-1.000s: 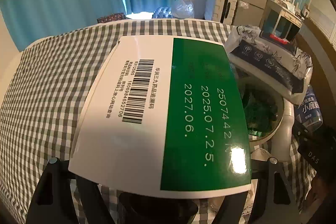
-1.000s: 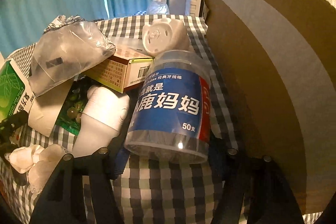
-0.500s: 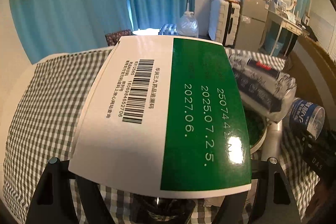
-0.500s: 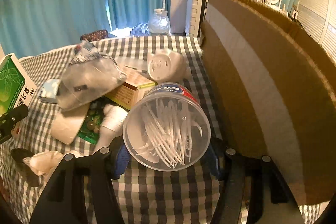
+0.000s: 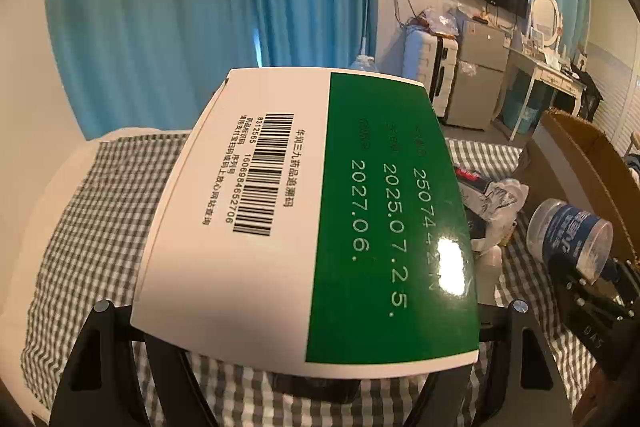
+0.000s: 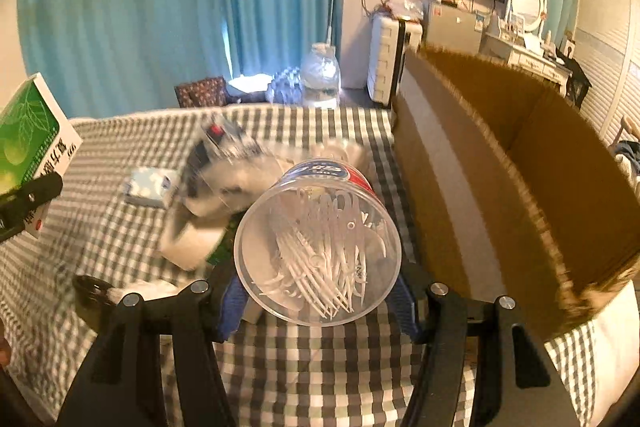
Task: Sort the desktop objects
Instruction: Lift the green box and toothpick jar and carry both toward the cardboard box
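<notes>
My left gripper [image 5: 304, 323] is clamped across a green-and-white medicine box [image 5: 304, 211], held in the air above the checked tablecloth [image 5: 100, 227]. My right gripper [image 6: 320, 287] squeezes a clear tub of floss picks [image 6: 318, 247], its transparent end facing the camera, also off the cloth. An open cardboard box [image 6: 500, 167] stands just right of the tub. Loose clutter [image 6: 216, 187] lies on the cloth behind, blurred.
</notes>
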Motion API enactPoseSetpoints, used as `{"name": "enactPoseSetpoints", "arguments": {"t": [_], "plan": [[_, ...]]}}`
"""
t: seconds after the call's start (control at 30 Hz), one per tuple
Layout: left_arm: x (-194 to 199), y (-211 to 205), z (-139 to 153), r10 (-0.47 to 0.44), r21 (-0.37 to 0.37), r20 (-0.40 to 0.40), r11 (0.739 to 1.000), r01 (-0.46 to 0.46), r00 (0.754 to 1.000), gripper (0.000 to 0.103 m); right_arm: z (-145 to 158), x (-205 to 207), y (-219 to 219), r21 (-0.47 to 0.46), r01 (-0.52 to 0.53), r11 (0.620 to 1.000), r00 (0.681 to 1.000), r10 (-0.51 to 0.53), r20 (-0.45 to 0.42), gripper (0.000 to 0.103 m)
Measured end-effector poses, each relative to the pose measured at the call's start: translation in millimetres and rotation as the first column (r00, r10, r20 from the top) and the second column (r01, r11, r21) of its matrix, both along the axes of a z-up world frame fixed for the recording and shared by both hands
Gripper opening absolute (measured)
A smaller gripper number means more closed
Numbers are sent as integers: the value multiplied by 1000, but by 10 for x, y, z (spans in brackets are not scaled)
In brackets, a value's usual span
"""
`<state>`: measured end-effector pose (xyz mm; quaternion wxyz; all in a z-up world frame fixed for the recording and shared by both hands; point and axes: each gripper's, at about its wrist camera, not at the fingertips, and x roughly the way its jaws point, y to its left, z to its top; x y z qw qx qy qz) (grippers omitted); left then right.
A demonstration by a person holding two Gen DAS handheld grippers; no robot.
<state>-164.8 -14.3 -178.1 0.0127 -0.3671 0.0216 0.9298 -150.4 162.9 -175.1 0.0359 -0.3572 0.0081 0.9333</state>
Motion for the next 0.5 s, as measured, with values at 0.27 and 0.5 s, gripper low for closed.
{"name": "enactPoseSetpoints", "arguments": {"t": [0.27, 0.5], "plan": [[313, -28, 386, 14, 9, -53, 1000, -13, 998, 81, 464, 303, -178, -2, -33, 999, 995, 33, -91, 60], [604, -45, 792, 13, 8, -135, 1000, -12, 991, 81, 912, 553, -351, 24, -56, 998, 981, 59, -182, 60]]}}
